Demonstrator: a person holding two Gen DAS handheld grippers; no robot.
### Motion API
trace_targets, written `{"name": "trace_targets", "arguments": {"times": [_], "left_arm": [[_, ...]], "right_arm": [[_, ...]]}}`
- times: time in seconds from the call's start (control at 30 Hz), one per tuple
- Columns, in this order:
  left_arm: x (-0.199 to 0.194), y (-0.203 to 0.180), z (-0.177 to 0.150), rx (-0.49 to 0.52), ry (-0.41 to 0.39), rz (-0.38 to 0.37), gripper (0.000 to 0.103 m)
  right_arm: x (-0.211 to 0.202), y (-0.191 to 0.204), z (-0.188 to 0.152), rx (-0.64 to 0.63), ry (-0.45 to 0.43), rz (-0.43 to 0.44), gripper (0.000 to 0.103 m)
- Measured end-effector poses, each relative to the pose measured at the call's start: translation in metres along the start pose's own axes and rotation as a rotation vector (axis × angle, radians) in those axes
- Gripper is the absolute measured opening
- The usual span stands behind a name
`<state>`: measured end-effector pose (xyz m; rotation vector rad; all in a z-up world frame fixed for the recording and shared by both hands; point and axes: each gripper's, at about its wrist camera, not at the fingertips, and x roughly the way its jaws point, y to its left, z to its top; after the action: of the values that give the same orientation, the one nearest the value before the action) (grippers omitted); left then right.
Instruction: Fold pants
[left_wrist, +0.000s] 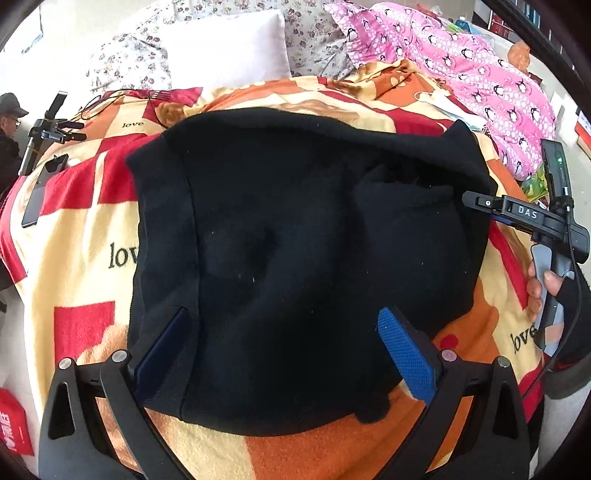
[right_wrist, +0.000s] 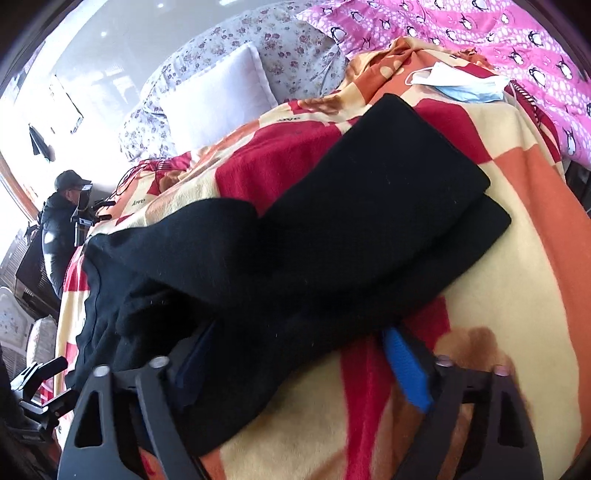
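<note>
Black pants (left_wrist: 295, 240) lie folded on an orange, red and cream blanket (left_wrist: 81, 229). My left gripper (left_wrist: 284, 343) is open just above the near part of the pants, its blue pads (left_wrist: 406, 354) wide apart. My right gripper (right_wrist: 295, 354) is open, with cloth of the pants (right_wrist: 332, 236) lying between and over its fingers (right_wrist: 406, 365). It also shows in the left wrist view (left_wrist: 476, 201) at the right edge of the pants, held by a hand. The pant legs stretch away to the upper right in the right wrist view.
A white pillow (left_wrist: 225, 48) and a floral cover lie at the head of the bed. A pink penguin quilt (left_wrist: 480, 74) lies right. A face mask (right_wrist: 465, 86) lies on the blanket. A phone (left_wrist: 40, 192) and a stand sit left. A person (right_wrist: 62, 229) sits beyond the bed.
</note>
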<state>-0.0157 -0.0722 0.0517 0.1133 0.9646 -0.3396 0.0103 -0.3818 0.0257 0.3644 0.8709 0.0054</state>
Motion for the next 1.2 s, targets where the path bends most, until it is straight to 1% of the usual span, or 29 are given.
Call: {"name": "trace_targets", "arguments": {"times": [0.03,0.07,0.1,0.13,0.17,0.2,0.3,0.43,0.57,0.63,0.67,0.73,0.77,0.8,0.83,0.87,0.9,0.93,0.97,1.07,1.1,1.2], "left_arm": [[0.0,0.001,0.0,-0.002,0.001,-0.003,0.102],[0.0,0.001,-0.001,-0.003,0.002,-0.006,0.102],[0.0,0.002,-0.002,-0.002,0.002,-0.007,0.102],[-0.001,0.002,-0.003,-0.001,0.002,-0.009,0.102],[-0.001,0.003,-0.004,-0.001,0.002,-0.011,0.102],[-0.002,0.004,-0.004,-0.002,0.002,-0.013,0.102],[-0.006,0.009,-0.007,-0.001,0.001,-0.012,0.102],[-0.016,0.024,-0.013,-0.029,-0.007,-0.02,0.102],[-0.026,0.036,-0.023,-0.038,-0.013,-0.003,0.102],[-0.028,0.041,-0.029,-0.045,-0.01,0.007,0.102],[-0.027,0.046,-0.033,-0.052,-0.004,0.017,0.102],[-0.024,0.052,-0.037,-0.065,0.01,0.037,0.102],[-0.021,0.057,-0.041,-0.081,0.022,0.048,0.102],[-0.019,0.059,-0.043,-0.092,0.03,0.053,0.102],[-0.018,0.063,-0.045,-0.109,0.039,0.057,0.102],[-0.017,0.067,-0.048,-0.132,0.048,0.054,0.102],[-0.017,0.071,-0.051,-0.15,0.049,0.048,0.102],[-0.016,0.073,-0.053,-0.164,0.049,0.042,0.102],[-0.013,0.074,-0.054,-0.186,0.051,0.033,0.102],[-0.003,0.071,-0.052,-0.216,0.07,0.003,0.102],[-0.001,0.069,-0.051,-0.216,0.074,0.0,0.102],[0.003,0.059,-0.045,-0.183,0.062,0.034,0.102]], "right_arm": [[0.0,0.0,0.0,-0.002,-0.007,0.004,0.074],[0.0,0.0,0.001,-0.004,-0.017,0.018,0.063],[0.001,-0.001,0.002,0.0,-0.021,0.052,0.041],[0.003,-0.002,0.002,0.012,-0.018,0.074,0.031],[0.003,-0.003,0.001,0.02,-0.021,0.083,0.02],[0.003,-0.003,0.0,0.016,-0.028,0.076,0.01],[-0.003,-0.004,-0.005,0.014,-0.03,0.081,0.005],[-0.039,-0.001,-0.017,-0.036,-0.063,0.058,0.004],[-0.09,-0.009,-0.042,-0.059,-0.1,0.004,0.004],[-0.099,-0.019,-0.054,-0.042,-0.083,-0.011,0.004],[-0.096,-0.025,-0.061,-0.043,-0.05,-0.024,0.005],[-0.086,-0.031,-0.069,-0.053,0.007,-0.053,0.011],[-0.085,-0.034,-0.072,-0.044,0.016,-0.066,0.02],[-0.089,-0.037,-0.075,-0.03,0.007,-0.054,0.029],[-0.095,-0.04,-0.077,-0.024,-0.005,-0.044,0.033],[-0.103,-0.045,-0.078,-0.017,-0.021,-0.046,0.043],[-0.113,-0.052,-0.078,-0.009,-0.041,-0.071,0.058],[-0.123,-0.061,-0.077,0.002,-0.059,-0.108,0.064],[-0.129,-0.069,-0.075,0.013,-0.071,-0.136,0.067],[-0.14,-0.097,-0.067,0.074,-0.114,-0.203,0.067],[-0.137,-0.105,-0.063,0.088,-0.12,-0.215,0.067],[-0.114,-0.129,-0.047,0.139,-0.11,-0.227,0.067]]}}
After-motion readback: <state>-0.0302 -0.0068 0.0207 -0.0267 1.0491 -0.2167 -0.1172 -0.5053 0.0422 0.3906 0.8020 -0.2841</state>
